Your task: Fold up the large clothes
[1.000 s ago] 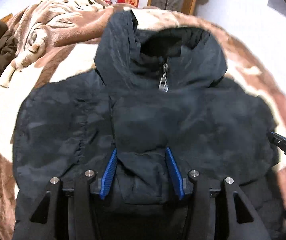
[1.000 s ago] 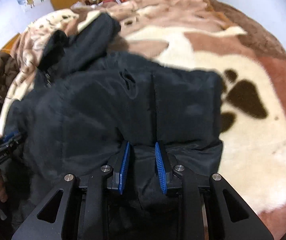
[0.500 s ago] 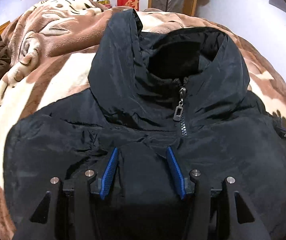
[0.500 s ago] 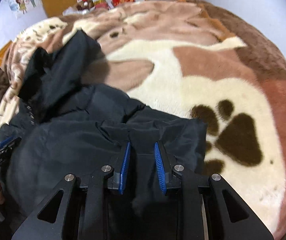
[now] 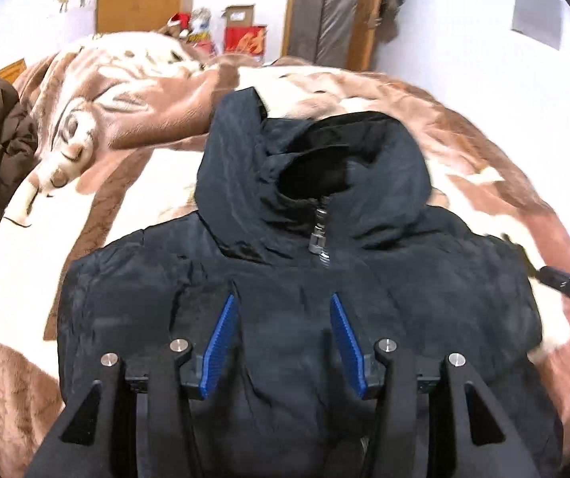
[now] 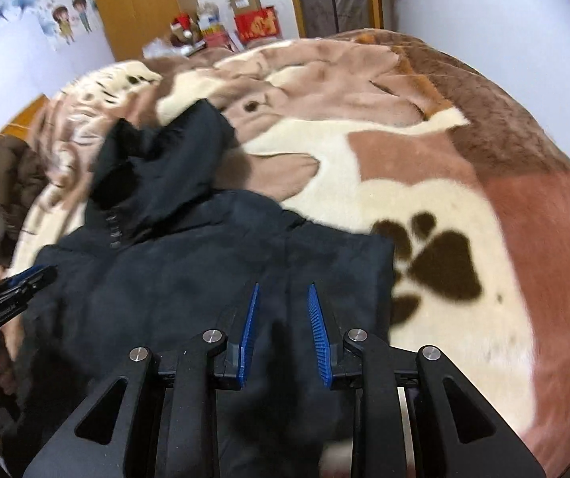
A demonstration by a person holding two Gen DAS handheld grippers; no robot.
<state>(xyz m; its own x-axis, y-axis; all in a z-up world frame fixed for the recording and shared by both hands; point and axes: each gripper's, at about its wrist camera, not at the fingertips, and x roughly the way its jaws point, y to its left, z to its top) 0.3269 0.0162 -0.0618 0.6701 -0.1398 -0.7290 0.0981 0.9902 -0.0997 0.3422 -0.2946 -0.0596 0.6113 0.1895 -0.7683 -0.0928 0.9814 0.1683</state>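
Both tongs, left [image 5: 281,342] and right [image 6: 283,332], clenched on jacket [image 5: 404,298] hem; puffy fabric may slip out, hood [image 5: 245,183] ahead flopping crooked.

Each gripper, the left gripper [image 5: 285,342] and the right gripper [image 6: 283,330], is built of matte black angular linkage arms with triangular cut-outs, joined by round silver screws and tipped with ribbed blue pads [image 5: 219,348].
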